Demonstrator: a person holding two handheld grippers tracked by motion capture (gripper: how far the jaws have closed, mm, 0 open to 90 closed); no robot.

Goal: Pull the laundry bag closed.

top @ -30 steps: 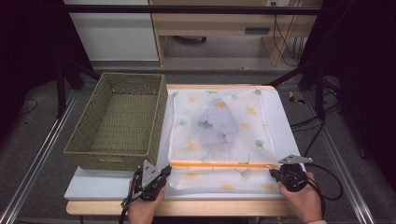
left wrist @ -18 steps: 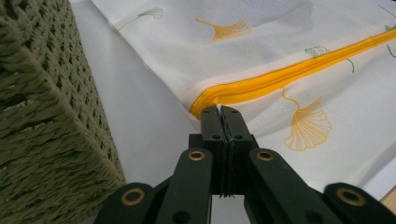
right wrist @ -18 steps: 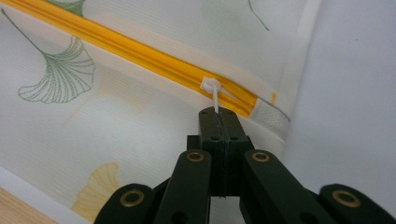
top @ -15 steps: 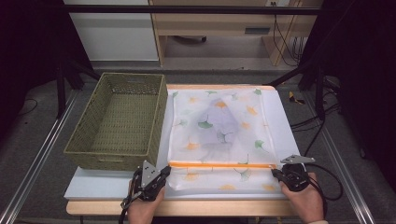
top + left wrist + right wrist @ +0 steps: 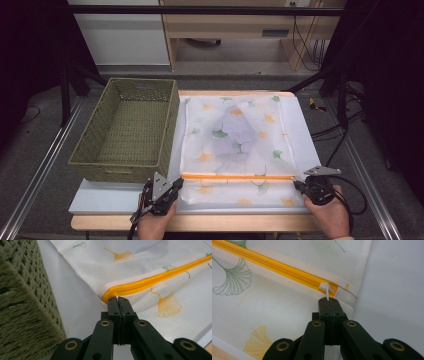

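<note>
While both grippers rest at the mesh bag [image 5: 235, 145]:
Left gripper [image 5: 118, 300]: fingers clamped on zipper end [image 5: 110, 293].
Right gripper [image 5: 328, 300]: fingers clamped on zipper pull [image 5: 325, 288].
Basket [image 5: 127, 130]: beside bag, on tabletop [image 5: 100, 200].

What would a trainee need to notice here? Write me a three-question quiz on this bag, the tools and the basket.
1. True or false: the right tool is shut on the white zipper pull.
2. Which colour is the zipper: A orange, B blue, C black?
3. In the high view, on which side of the bag does the basket stand?
Key: 1 true; 2 A; 3 left.
</note>
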